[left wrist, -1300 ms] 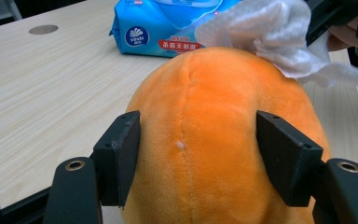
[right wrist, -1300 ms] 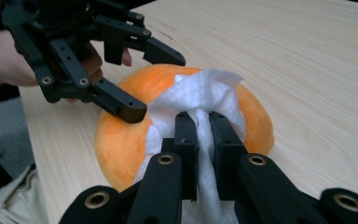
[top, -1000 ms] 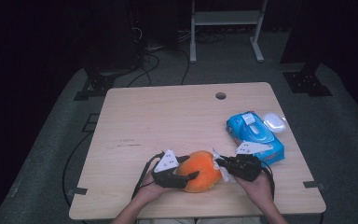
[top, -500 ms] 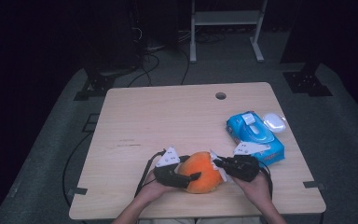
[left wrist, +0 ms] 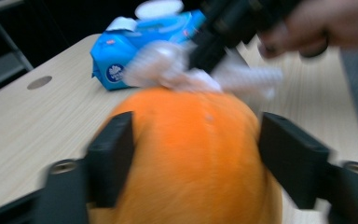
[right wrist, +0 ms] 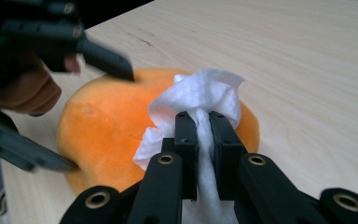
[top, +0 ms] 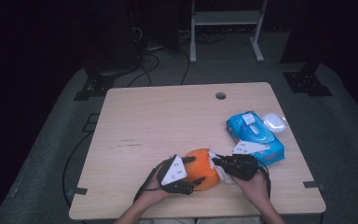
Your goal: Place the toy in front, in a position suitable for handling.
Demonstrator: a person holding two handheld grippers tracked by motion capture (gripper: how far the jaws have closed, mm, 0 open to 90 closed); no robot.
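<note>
Overhead camera first: one pale wood-grain table [top: 168, 121] with a round cable hole, standing on grey carpet in a dark room, a white frame behind it. I count one round orange object [top: 200, 169] near the front edge, one blue wipes pack [top: 255, 137] at the right, and one small white lid [top: 274, 122] just beside the pack. My left gripper [top: 192, 173] grasps the orange object between its jaws.

Left gripper view: matte, slightly fuzzy orange surface [left wrist: 191, 154], a black jaw pressed on either side; a crumpled white wipe [left wrist: 168, 70] lies on top.

Right gripper view: my right gripper [right wrist: 199, 140] is clenched on that soft, creased wipe [right wrist: 200, 98], which touches the orange object [right wrist: 107, 126].
</note>
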